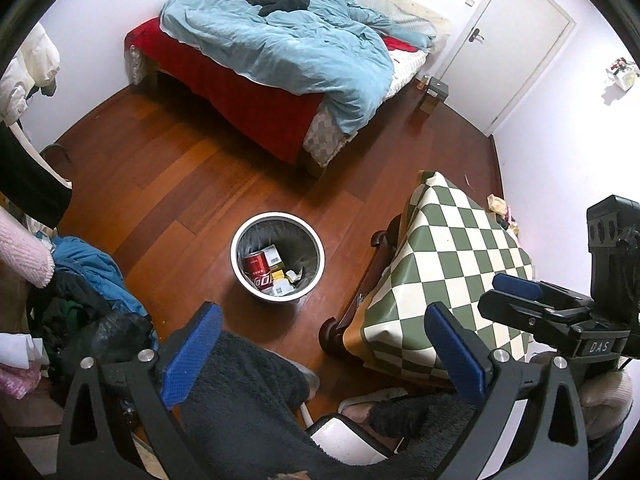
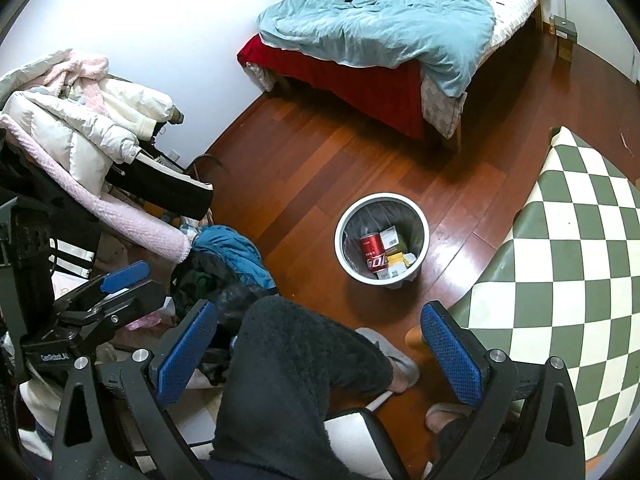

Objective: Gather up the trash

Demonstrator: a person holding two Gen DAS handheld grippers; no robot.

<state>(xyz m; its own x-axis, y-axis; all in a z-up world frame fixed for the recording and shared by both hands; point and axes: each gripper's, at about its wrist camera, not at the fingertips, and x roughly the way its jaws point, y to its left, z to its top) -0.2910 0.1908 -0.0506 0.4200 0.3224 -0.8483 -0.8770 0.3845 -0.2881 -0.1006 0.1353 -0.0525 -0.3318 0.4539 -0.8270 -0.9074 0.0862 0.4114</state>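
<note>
Left hand-held gripper [image 1: 324, 340] is hanging wide open and empty, with the trash bin [image 1: 277, 257] on the floor ahead and slightly left of its centreline, red can [image 1: 258, 269] and cartons already lying inside. Right hand-held gripper [image 2: 320, 344] is also gaping wide and empty, bin ahead and slightly right of it. Crumpled scraps [image 1: 498, 205] are sitting at the checkered bench's [image 1: 452, 256] far edge, nearer the right hand, I judge.

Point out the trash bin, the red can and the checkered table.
trash bin [image 1: 240, 236]: left wrist view, on its white rim.
red can [image 1: 259, 269]: left wrist view, on its side, inside the bin.
checkered table [image 2: 576, 248]: right wrist view, on its bare top.
</note>
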